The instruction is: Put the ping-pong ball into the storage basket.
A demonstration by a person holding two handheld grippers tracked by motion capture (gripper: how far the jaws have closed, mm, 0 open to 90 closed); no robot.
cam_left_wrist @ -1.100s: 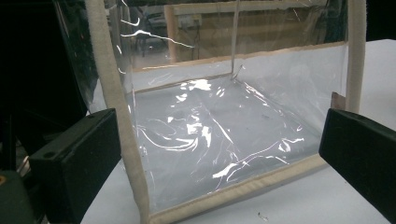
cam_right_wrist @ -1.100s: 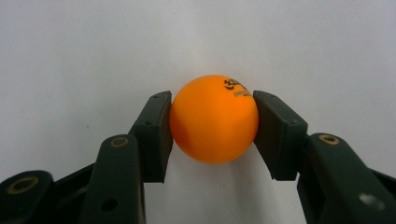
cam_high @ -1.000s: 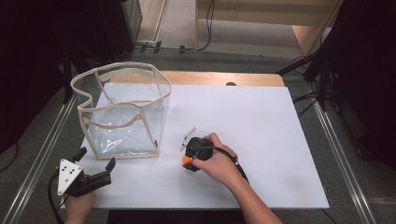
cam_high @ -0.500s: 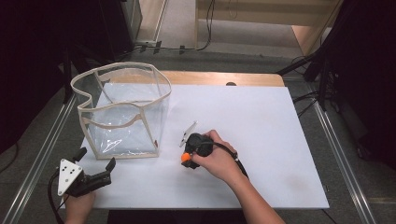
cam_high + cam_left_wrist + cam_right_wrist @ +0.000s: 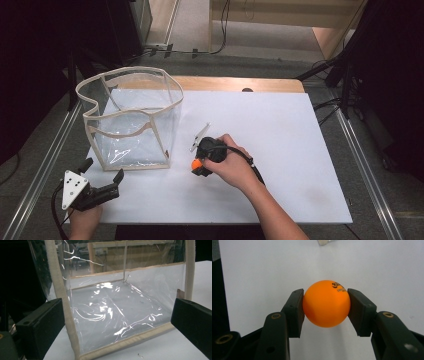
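Note:
An orange ball (image 5: 326, 303) with small black print sits squeezed between the two black jaws of my right gripper (image 5: 325, 306). From above, the same ball (image 5: 196, 163) shows at the tip of my right gripper (image 5: 198, 166), near the middle of the white table, just right of a clear plastic bag (image 5: 131, 120) with cream edging. My left gripper (image 5: 102, 176) rests at the table's front left corner, jaws wide apart and empty. Its own camera faces the clear plastic bag (image 5: 120, 310) from close by, with the gripper (image 5: 120, 325) short of the bag's front wall.
A small clear packet (image 5: 199, 137) lies on the white table top (image 5: 290, 150) just beyond my right hand. Metal rails run along both table sides, and a wooden strip (image 5: 235, 83) borders the far edge.
My right gripper, with the orange ball in it, has shifted slightly left and toward the near edge. The left gripper has stayed in place.

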